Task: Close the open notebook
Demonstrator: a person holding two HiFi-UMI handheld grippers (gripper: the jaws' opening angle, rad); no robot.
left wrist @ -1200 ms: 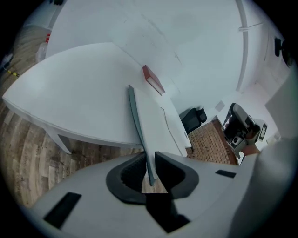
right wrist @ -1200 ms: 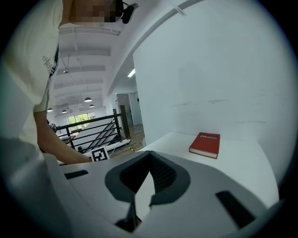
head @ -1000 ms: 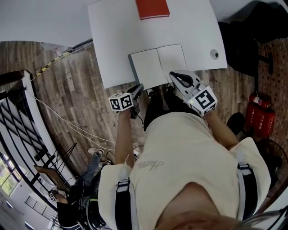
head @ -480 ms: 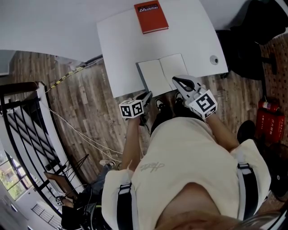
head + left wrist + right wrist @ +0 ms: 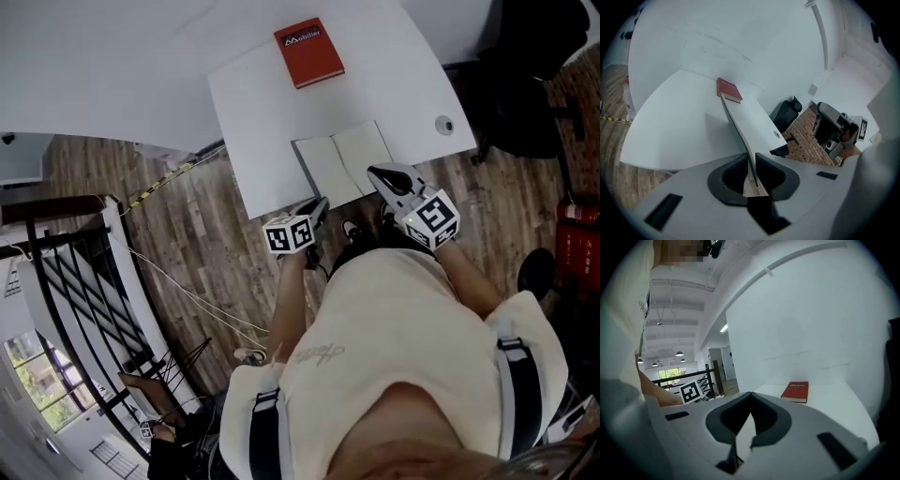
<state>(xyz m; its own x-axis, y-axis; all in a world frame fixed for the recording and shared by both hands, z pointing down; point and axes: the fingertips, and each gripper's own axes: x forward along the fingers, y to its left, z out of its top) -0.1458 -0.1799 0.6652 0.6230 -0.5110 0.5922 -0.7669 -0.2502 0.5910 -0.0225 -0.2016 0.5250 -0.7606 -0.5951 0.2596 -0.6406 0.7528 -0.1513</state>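
Floor (image 5: 187,234): wood planks left of and below the table; 1 pale cable trailing across it.
Table (image 5: 272,112): 1 white top, filling the upper middle of the head view.
Person's torso (image 5: 394,347): cream shirt and dark straps, covering the floor in front of the table's near edge.
Railing (image 5: 66,281): 1 black barred run at far left, well apart from the table.
Office chair (image 5: 525,84): 1, black, just beyond the table's right side.
Fire extinguisher (image 5: 577,248): 1, red, cut by the right frame edge.
Open notebook (image 5: 345,161): 1, at the table's near edge between the 2 grippers; blank pages up, dark cover edge along its left side.
Red book (image 5: 309,52): 1, closed, flat near the far edge, well apart from the notebook.
Left gripper (image 5: 320,206): at the notebook's near-left corner, 1 marker cube on its body; jaws drawn nearly together and clamped on the notebook's thin left cover, seen edge-on running away toward the red book in the left gripper view.
Right gripper (image 5: 378,172): over the near-right corner of the right page, hiding that corner from the head view, 1 marker cube on its body; fingertips pressed together, only a white sliver showing behind them.
Cable grommet (image 5: 443,124): 1 small round fitting near the table's right edge, apart from the notebook.
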